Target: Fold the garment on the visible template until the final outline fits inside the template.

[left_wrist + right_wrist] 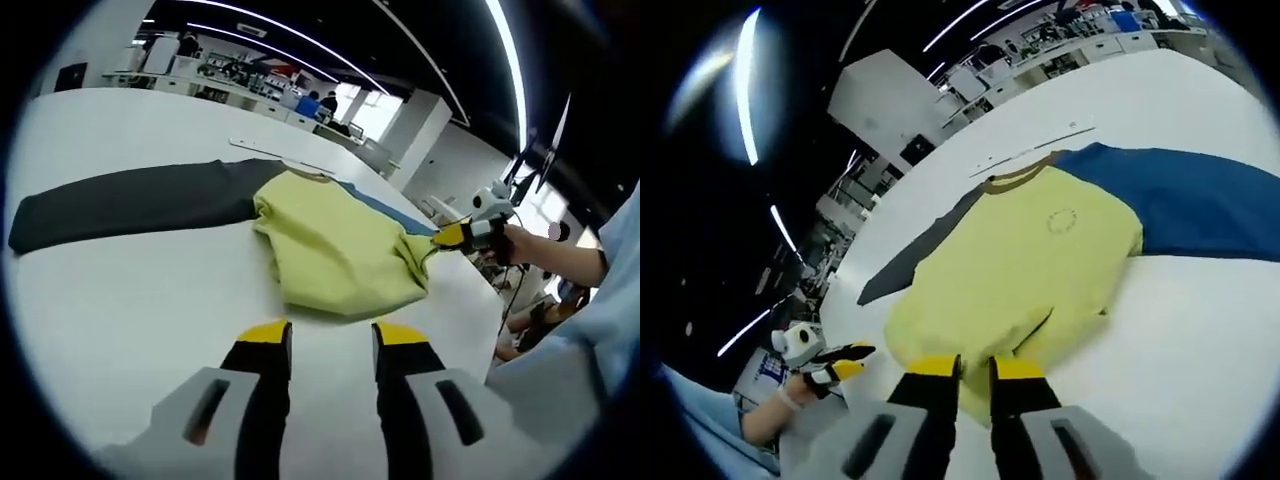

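A white worktop (pixel 130 300) spans both views. The yellow garment (pixel 335 250) with dark (pixel 130 205) and blue (pixel 1180 200) sleeves lies mid-frame. The right tongs (pixel 437 243) pinch its right edge; the left tongs (pixel 330 345), slightly parted and empty, hover below it.

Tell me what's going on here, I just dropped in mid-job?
A person is folding a yellow shirt on a white table with two handheld grippers. The shirt has one dark grey sleeve and one blue sleeve, both spread flat to the sides, while its yellow body is bunched. The right gripper is pinching the shirt's edge. The left gripper hangs open just short of the cloth, holding nothing.
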A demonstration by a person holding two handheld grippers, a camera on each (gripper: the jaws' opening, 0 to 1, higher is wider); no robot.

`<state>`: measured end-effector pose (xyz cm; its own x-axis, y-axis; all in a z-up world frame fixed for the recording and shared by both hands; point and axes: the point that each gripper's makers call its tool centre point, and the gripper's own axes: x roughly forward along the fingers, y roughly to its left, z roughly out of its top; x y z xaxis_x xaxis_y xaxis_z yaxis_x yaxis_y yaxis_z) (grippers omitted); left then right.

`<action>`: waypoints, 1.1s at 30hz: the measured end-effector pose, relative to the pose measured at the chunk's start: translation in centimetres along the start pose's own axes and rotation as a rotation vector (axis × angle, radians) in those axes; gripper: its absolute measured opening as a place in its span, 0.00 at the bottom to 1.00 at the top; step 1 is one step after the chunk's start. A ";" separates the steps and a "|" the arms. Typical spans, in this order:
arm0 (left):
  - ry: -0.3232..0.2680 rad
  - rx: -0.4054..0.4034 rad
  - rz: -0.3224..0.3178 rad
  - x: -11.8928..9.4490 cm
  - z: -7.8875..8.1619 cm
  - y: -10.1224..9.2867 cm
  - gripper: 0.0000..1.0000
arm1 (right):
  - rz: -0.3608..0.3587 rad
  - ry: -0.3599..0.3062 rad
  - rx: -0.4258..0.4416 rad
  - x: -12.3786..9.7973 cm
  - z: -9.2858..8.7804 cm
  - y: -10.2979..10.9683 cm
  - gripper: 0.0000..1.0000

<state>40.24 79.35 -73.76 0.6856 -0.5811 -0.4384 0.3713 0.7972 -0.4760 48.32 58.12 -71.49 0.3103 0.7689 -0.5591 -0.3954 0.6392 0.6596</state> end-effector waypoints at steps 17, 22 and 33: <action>-0.016 0.007 -0.010 0.1 0.8 -0.3 0.29 | 0.006 -0.053 0.020 -6.5 -0.4 -0.6 0.00; -0.011 0.011 -0.011 0.3 0.9 -0.4 0.28 | -0.025 -0.066 0.036 -8.6 -1.4 -1.6 0.00; 0.011 0.002 0.014 0.6 0.7 0.5 0.26 | -0.094 -0.039 0.123 -9.3 -6.0 -5.1 0.00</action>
<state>41.28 79.51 -73.66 0.6840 -0.5718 -0.4530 0.3630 0.8054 -0.4685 42.25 47.66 -72.70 0.3749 0.7044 -0.6027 -0.2554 0.7034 0.6633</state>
